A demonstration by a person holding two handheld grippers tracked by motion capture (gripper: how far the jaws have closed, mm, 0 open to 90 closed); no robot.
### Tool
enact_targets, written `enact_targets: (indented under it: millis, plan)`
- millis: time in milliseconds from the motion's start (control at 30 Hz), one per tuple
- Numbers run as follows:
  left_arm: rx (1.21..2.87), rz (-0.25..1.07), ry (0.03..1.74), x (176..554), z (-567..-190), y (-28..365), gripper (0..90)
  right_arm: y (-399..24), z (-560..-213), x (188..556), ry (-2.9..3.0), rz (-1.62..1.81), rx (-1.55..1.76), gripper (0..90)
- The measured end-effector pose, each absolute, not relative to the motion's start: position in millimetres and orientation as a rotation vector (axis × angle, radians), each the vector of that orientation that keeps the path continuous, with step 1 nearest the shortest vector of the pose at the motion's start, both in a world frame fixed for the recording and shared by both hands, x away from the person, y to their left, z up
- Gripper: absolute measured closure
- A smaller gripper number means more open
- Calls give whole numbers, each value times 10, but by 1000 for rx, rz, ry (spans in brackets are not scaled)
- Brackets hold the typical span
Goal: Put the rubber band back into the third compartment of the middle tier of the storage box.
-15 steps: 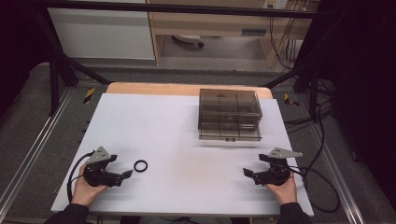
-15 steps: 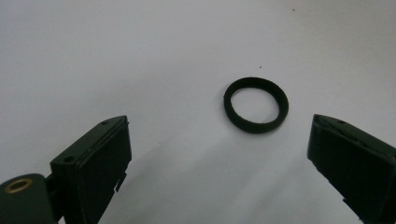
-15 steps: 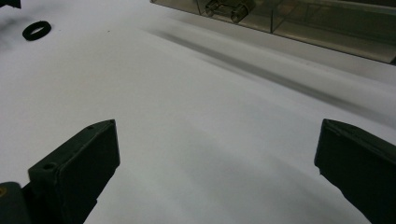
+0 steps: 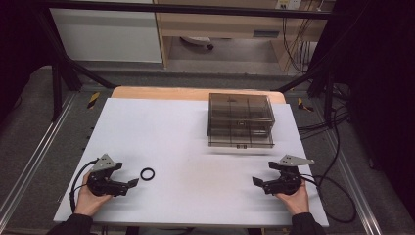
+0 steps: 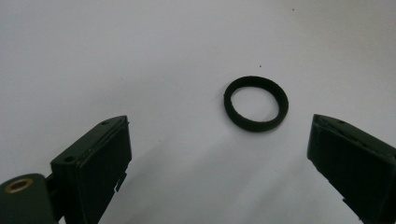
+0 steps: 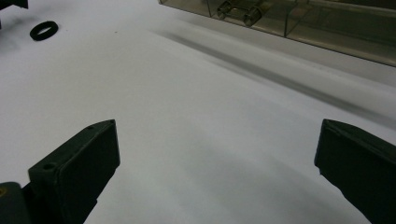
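A small black rubber ring (image 4: 147, 174) lies flat on the white table top (image 4: 195, 142), near the front left. My left gripper (image 4: 131, 183) rests on the table just left of it, open, its jaws pointing at the ring (image 5: 256, 103), which lies a little beyond the tips and apart from them. My right gripper (image 4: 256, 181) rests near the front right, open with nothing between its jaws. In the right gripper view the ring (image 6: 44, 30) lies far off at the upper left.
A smoky transparent compartment box (image 4: 240, 120) with a closed lid and front latch (image 6: 238, 12) stands at the back right of the table. Cables (image 4: 337, 196) trail off the right edge. A wooden strip (image 4: 161, 93) borders the far edge.
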State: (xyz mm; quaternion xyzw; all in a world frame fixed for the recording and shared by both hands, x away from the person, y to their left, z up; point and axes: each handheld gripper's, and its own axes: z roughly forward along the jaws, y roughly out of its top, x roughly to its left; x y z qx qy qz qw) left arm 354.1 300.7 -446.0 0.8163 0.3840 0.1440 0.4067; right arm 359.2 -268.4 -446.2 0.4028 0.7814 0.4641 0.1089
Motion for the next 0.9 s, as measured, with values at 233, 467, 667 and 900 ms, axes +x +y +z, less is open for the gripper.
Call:
enact_targets:
  millis: [233,467,667,900]
  plan:
    - [2054,362,973,3538,-4459,3010,61,-2588,-4448,3600,2313,1355,1170,8]
    - [2049,361,977,3536,-4456,3014,61,-2480,-4434,3613,2323,1353,1162,8]
    - [2047,360,977,3535,-4456,3013,61,-2371,-4428,3624,2345,1334,1149,8]
    - [2049,360,981,3537,-4459,3011,61,-2239,-4410,3658,2356,1331,1135,8]
